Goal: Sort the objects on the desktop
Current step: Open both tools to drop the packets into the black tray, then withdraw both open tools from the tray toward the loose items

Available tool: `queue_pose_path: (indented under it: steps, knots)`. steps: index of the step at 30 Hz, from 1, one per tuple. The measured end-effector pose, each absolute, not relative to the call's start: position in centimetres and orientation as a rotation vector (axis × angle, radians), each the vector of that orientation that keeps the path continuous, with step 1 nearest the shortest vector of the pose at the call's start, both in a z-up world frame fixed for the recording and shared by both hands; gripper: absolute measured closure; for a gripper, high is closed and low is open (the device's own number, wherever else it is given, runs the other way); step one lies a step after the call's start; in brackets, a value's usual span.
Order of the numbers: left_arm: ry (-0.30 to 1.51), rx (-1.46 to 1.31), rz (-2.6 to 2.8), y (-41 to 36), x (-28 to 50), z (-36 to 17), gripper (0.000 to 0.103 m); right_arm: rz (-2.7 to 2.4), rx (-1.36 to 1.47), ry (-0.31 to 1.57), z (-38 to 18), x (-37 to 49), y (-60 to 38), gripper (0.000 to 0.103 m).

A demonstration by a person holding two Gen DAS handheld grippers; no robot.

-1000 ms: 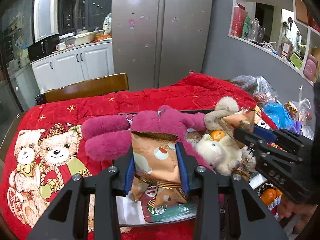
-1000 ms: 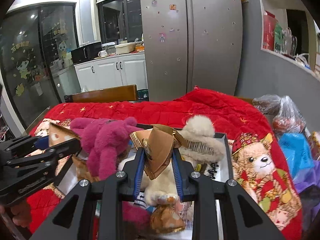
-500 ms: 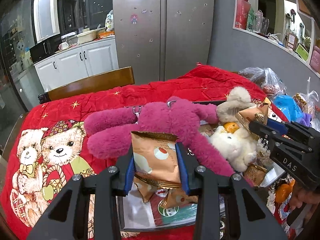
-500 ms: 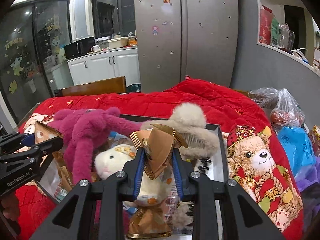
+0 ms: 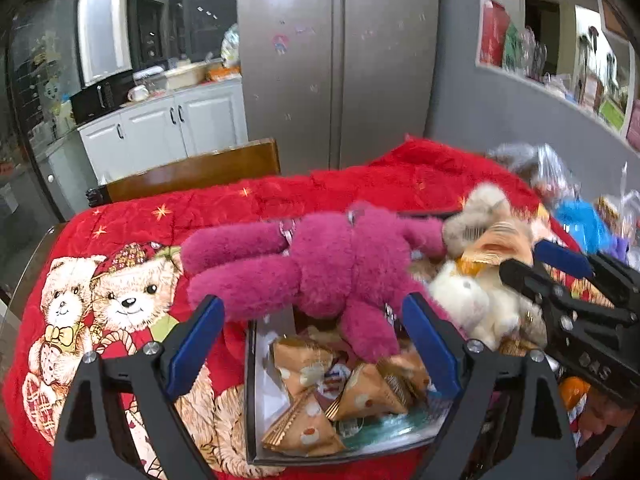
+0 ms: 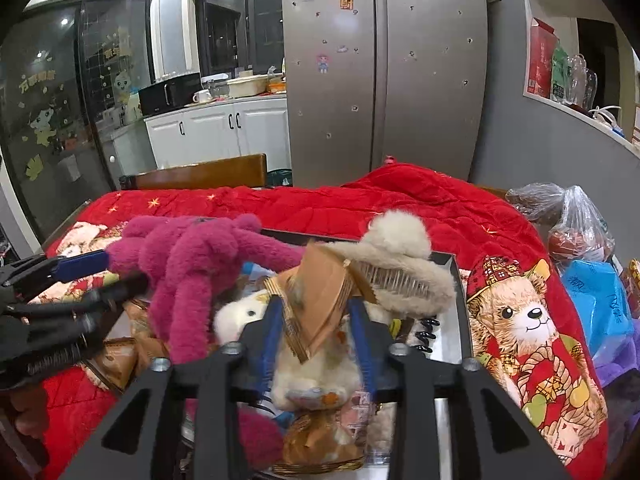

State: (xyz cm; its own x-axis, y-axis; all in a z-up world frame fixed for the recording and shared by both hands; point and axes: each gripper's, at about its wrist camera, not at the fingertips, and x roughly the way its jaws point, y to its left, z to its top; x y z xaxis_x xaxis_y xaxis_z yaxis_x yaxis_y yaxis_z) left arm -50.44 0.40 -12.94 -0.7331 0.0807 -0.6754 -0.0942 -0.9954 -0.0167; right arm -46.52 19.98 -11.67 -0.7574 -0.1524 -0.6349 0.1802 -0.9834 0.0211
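My left gripper (image 5: pixel 312 344) is open and empty above the near left corner of a dark tray (image 5: pixel 249 400). Tan snack packets (image 5: pixel 304 364) lie in the tray below it. A magenta plush toy (image 5: pixel 336 264) sprawls over the tray's left side, also in the right wrist view (image 6: pixel 192 264). My right gripper (image 6: pixel 316 320) is shut on a tan snack packet (image 6: pixel 320 292) and holds it over the tray's middle, above a white plush toy (image 6: pixel 244 312). A beige furry hair clip (image 6: pixel 400 260) lies behind it. In the left wrist view the right gripper (image 5: pixel 532 264) shows at the right.
A red quilt with teddy bear prints (image 5: pixel 120 292) covers the table. Plastic bags (image 6: pixel 576 224) and a blue bag (image 6: pixel 596 300) sit at the right edge. A wooden chair back (image 5: pixel 192 172) stands behind the table, with a fridge (image 6: pixel 384 72) beyond.
My left gripper has opened and let go of its snack packet, which now lies in the tray. The right gripper still holds its packet and has moved little.
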Motion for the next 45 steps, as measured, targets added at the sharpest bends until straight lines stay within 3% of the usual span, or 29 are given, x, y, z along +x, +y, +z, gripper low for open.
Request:
queue_pose_path:
  steps: [1,5,31,45]
  knots:
    - [0.026,-1.113,2.835,0.4,-50.5,-12.9,0.011,-2.793,0.993,0.05,-11.6,-46.5,20.2,0.043]
    - [0.055,-1.136,2.837,0.5,-50.7,-13.1,0.01,-2.789,0.973,0.024,-11.0,-46.2,20.4,0.038]
    - [0.076,-1.161,2.832,0.5,-50.8,-13.3,0.01,-2.788,1.0,0.047,-10.9,-46.2,20.5,0.038]
    - [0.026,-1.115,2.822,0.5,-49.1,-10.4,0.01,-2.834,0.883,0.052,-6.0,-43.4,22.1,0.033]
